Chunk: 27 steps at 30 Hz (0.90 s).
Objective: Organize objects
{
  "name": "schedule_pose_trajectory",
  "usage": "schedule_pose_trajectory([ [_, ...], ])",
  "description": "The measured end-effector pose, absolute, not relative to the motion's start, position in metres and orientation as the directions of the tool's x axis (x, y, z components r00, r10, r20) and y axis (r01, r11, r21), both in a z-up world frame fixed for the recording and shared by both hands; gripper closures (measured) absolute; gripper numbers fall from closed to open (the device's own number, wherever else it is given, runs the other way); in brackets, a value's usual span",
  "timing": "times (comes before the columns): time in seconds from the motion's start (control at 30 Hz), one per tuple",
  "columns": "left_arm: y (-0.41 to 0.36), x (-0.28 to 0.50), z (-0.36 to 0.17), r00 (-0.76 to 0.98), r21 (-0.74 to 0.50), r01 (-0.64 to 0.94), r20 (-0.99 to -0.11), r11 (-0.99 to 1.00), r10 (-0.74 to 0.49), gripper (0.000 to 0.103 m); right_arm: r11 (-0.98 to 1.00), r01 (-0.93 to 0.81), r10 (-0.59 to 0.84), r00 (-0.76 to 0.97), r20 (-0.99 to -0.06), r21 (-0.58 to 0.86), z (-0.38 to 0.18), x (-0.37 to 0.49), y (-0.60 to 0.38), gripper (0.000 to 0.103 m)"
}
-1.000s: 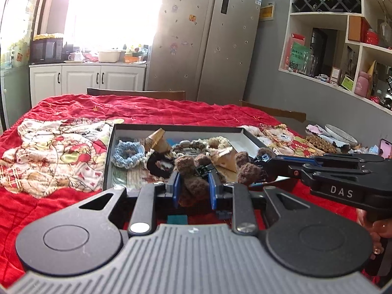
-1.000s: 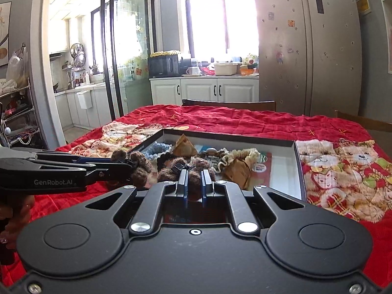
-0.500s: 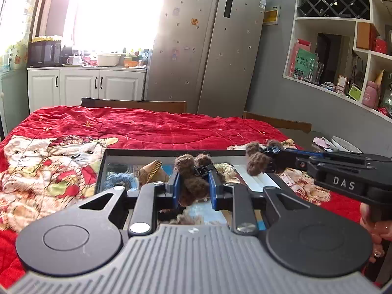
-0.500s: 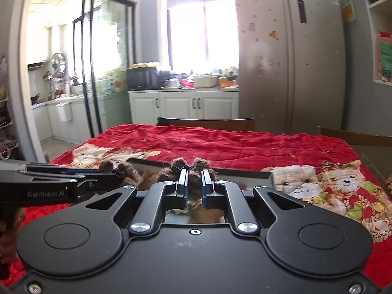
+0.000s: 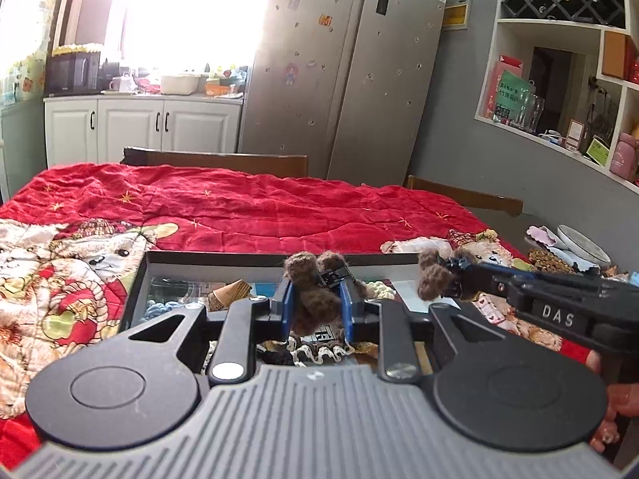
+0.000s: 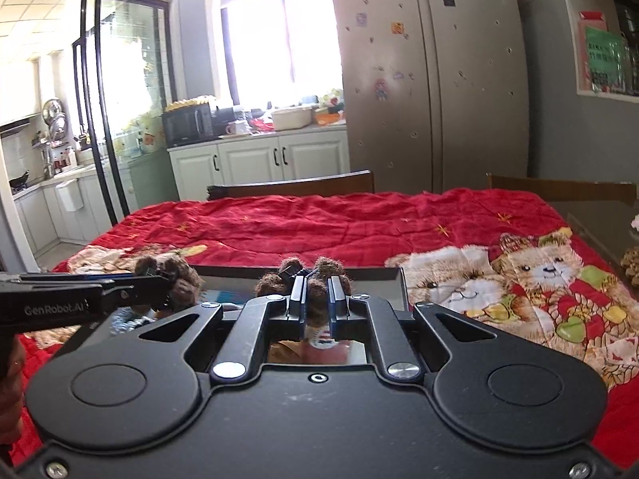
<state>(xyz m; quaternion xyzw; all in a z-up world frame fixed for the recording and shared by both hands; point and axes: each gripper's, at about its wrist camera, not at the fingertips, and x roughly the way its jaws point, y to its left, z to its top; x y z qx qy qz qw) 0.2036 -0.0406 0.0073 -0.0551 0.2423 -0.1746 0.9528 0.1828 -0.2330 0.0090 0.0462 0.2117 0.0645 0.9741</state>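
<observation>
My left gripper (image 5: 315,303) is shut on a brown fuzzy hair clip (image 5: 311,291) and holds it above the dark tray (image 5: 223,257). My right gripper (image 6: 317,299) is shut on a second brown fuzzy hair clip (image 6: 275,281), also above the tray (image 6: 395,279). Each gripper shows in the other's view: the right one (image 5: 443,279) at the right, the left one (image 6: 171,283) at the left, both with their brown clips. The tray holds a blue scrunchie (image 5: 159,307), a tan cone-shaped clip (image 5: 229,293) and cream lace pieces (image 5: 319,353).
The tray lies on a red quilt with bear prints (image 5: 239,207) over a table. Chair backs (image 5: 215,159) stand at the far edge. A plate and small items (image 5: 575,239) lie to the right. A fridge, cabinets and shelves are behind.
Both grippers have risen from the tray, each lifting its brown clip. The tray now sits lower in both views.
</observation>
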Motion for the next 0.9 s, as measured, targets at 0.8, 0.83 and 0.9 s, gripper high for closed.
schedule_pose_trajectory([
  [0.8, -0.054, 0.233, -0.02, 0.798, -0.19, 0.289, -0.494, 0.938, -0.346, 0.076, 0.994, -0.035, 0.082, 0.88, -0.468, 0.107, -0.027, 0.211, -0.242, 0.093],
  [0.83, -0.054, 0.234, -0.02, 0.797, -0.19, 0.289, -0.495, 0.938, -0.345, 0.076, 0.994, -0.034, 0.081, 0.879, -0.469, 0.107, -0.028, 0.211, -0.242, 0.093],
  [0.9, -0.055, 0.235, -0.021, 0.795, -0.188, 0.288, -0.5, 0.939, -0.344, 0.076, 0.994, -0.034, 0.081, 0.878, -0.473, 0.106, -0.029, 0.212, -0.242, 0.093],
])
